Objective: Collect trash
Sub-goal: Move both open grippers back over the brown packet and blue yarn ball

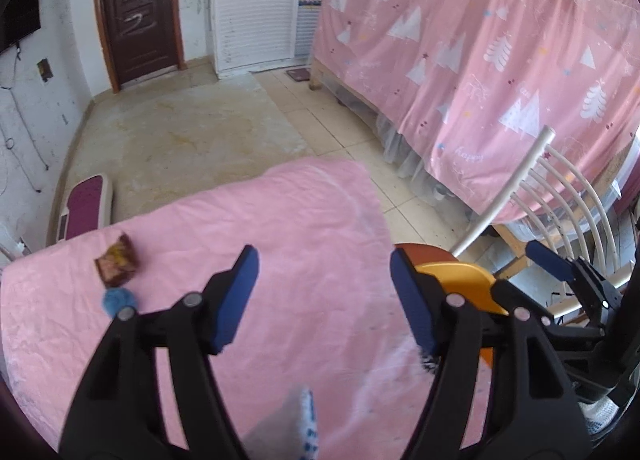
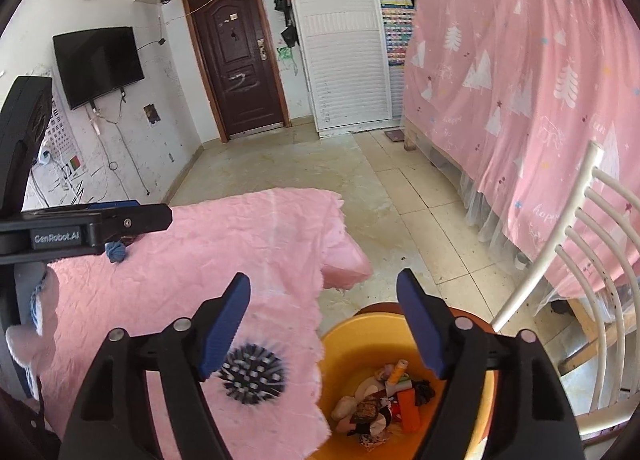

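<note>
right tool [image 2: 324, 324] over orange bin [image 2: 360, 340], jaws apart, empty, guessing load dropped in. spiky ball [image 2: 253, 375] just left of bin on pink surface [image 2: 240, 228]. left tool [image 1: 324, 296] also gaping, empty. wrapper [image 1: 117, 265] far-left of bin, uncollected.

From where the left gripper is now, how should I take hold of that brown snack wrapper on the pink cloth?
Grip the snack wrapper across its narrow width, mid-body, coming down from above. It lies flat on the pink cloth, long axis running diagonally, so turn the open left gripper to straddle that. Keep off the blue yarn ball just below it. Probably an easy pinch.
</note>
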Motion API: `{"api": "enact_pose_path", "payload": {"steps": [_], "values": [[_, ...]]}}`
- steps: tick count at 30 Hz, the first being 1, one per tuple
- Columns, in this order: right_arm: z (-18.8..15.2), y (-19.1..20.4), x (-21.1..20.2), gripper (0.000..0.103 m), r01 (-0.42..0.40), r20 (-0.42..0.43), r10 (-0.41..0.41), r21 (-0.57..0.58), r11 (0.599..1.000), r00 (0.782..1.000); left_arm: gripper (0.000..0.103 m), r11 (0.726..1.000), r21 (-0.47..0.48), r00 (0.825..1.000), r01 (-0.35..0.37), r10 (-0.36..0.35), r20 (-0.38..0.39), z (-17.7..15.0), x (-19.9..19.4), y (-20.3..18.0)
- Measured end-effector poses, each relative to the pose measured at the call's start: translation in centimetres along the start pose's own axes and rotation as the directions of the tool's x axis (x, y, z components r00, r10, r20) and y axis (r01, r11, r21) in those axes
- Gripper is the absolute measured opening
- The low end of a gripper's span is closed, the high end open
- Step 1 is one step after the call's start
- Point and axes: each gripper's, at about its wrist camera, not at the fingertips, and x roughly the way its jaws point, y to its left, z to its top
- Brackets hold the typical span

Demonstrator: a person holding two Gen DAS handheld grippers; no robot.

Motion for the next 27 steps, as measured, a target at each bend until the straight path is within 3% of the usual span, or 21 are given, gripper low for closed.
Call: {"api": "enact_pose_path", "payload": {"steps": [14,27], "values": [[2.2,10.7,3.9,0.073,-0.063,-0.051,0.056,-0.153,0.986,0.997,0.065,0.991,-0.070,0.993,-0.117,0.117,-0.007,0.1,-1.4,12.0],[3.2,18.4,7.8,0.077,-0.123,-0.115,0.096,-0.261,0.958,0.989,0.067,0.986,-0.088,0.989,-0.142,0.139,-0.043,-0.3,-0.4,17.1]]}}
